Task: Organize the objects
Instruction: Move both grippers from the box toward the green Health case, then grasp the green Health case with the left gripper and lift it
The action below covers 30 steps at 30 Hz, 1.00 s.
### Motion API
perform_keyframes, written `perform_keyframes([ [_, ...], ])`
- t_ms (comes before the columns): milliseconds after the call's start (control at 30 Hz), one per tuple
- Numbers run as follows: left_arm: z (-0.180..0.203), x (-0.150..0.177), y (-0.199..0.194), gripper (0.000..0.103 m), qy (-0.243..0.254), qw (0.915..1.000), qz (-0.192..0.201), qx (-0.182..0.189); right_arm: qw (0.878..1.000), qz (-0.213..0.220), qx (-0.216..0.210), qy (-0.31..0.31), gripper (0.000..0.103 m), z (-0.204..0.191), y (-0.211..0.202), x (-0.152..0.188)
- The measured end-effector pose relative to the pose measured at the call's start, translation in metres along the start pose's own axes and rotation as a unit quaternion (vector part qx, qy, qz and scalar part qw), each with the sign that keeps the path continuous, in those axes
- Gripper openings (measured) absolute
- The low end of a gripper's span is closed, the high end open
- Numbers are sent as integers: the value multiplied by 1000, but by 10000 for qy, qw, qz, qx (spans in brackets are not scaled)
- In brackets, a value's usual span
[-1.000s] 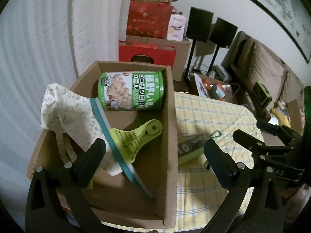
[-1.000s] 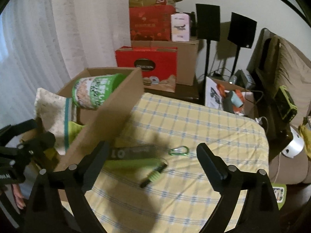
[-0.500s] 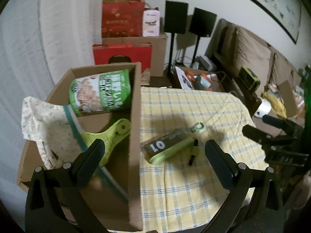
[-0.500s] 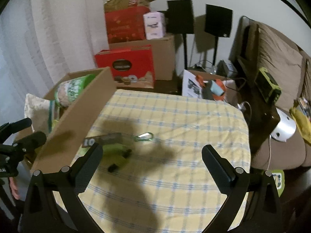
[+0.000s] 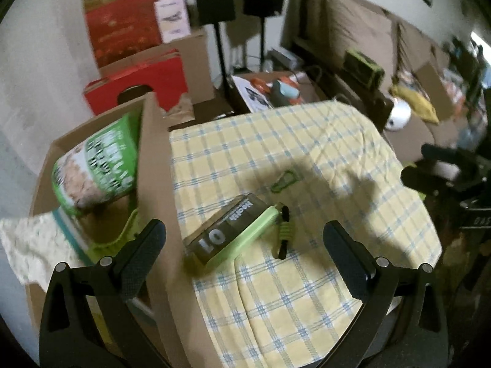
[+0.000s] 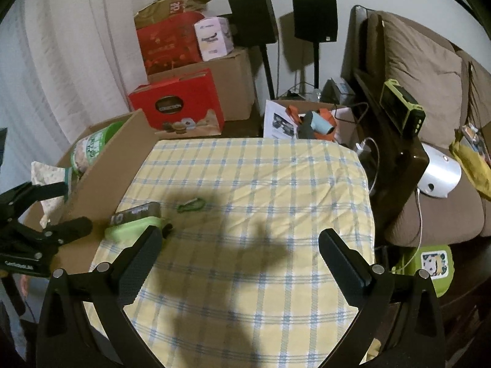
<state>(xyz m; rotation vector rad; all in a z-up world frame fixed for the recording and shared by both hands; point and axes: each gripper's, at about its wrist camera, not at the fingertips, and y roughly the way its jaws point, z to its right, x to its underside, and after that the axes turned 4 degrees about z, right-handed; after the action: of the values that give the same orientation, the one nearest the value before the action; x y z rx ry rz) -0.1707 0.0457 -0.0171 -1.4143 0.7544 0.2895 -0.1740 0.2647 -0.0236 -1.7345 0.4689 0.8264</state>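
Gaping empty, both claws, left (image 5: 244, 245) and right (image 6: 239, 251), above one green case (image 5: 231, 236) and one carabiner (image 5: 284, 181).

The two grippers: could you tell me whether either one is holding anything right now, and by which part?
Nothing is held. The left gripper is open above the green case on the table, and the right gripper is open over bare tablecloth.

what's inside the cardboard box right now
The cardboard box holds a green can on its side, a green clip and a patterned cloth draped over its edge. Its wall hides the floor.
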Motion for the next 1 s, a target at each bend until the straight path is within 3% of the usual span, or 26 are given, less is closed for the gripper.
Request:
perform_keyframes([
  [200, 4, -10, 22, 102, 507, 9982, -302, 111, 9996, -105, -237, 122, 97, 6, 4, -1],
  [333, 4, -14, 38, 98, 759, 9958, -508, 25, 9992, -274, -248, 167, 85, 9, 14, -4],
  [467, 13, -13, 54, 95, 1343, 9883, -727, -54, 9984, -444, -288, 183, 75, 9, 25, -3],
  [667, 30, -9, 77, 93, 2098, 9708, -1157, -113, 9980, -510, -337, 184, 70, 8, 35, 0],
  [1000, 29, -15, 97, 92, 2416, 9595, -1448, 66, 9977, -562, -365, 87, 69, 9, 47, 0],
])
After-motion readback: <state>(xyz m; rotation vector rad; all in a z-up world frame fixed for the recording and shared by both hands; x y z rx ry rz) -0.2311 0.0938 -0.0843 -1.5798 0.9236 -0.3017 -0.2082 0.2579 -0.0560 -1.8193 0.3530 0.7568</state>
